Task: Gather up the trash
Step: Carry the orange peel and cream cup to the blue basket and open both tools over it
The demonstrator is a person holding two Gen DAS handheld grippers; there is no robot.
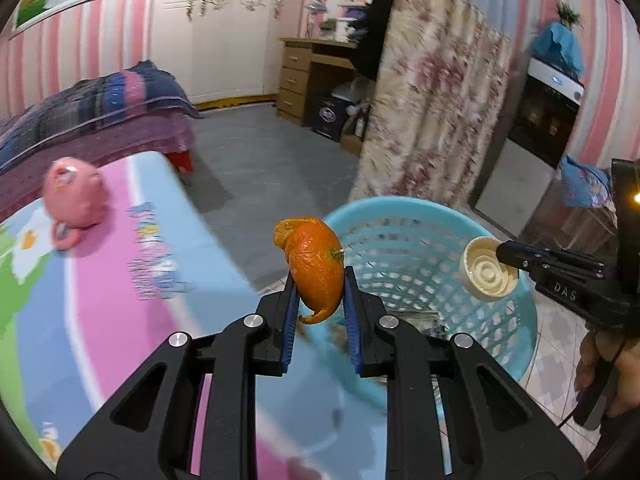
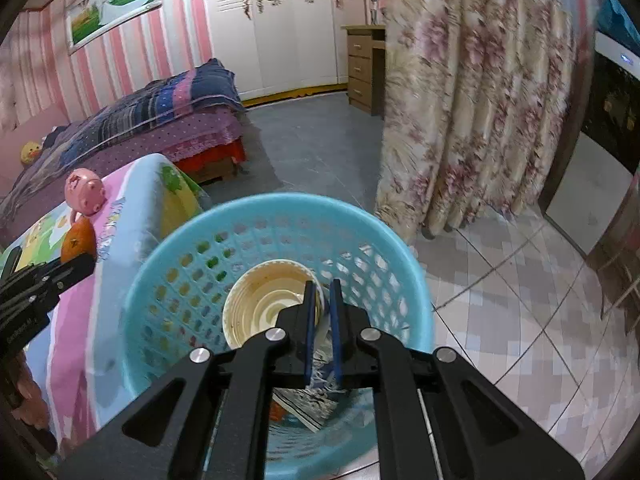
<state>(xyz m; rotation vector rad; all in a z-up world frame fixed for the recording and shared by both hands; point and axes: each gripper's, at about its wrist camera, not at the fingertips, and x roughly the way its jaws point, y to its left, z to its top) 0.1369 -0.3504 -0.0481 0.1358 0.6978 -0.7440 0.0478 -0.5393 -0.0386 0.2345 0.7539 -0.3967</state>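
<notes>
My left gripper (image 1: 320, 280) is shut on a curled piece of orange peel (image 1: 314, 266), held at the near left rim of a light blue perforated waste basket (image 1: 516, 300). My right gripper (image 2: 322, 290) is shut on the rim of a used cream paper cup (image 2: 264, 308), which hangs over the mouth of the basket (image 2: 152, 280). From the left wrist view the cup (image 1: 486, 270) and the right gripper (image 1: 510, 254) show above the basket's right side. From the right wrist view the peel (image 2: 78, 242) and the left gripper's fingers (image 2: 76, 266) show at the left. Wrappers (image 2: 308, 404) lie in the basket's bottom.
A low table with a pastel cartoon cover (image 1: 120, 272) stands left of the basket, with a pink pig toy (image 1: 74, 200) on it. Behind are a bed (image 2: 160, 120), a floral curtain (image 2: 472, 120), a wooden desk (image 1: 308, 76) and a dark cabinet (image 1: 544, 120). Tiled floor (image 2: 520, 300) lies to the right.
</notes>
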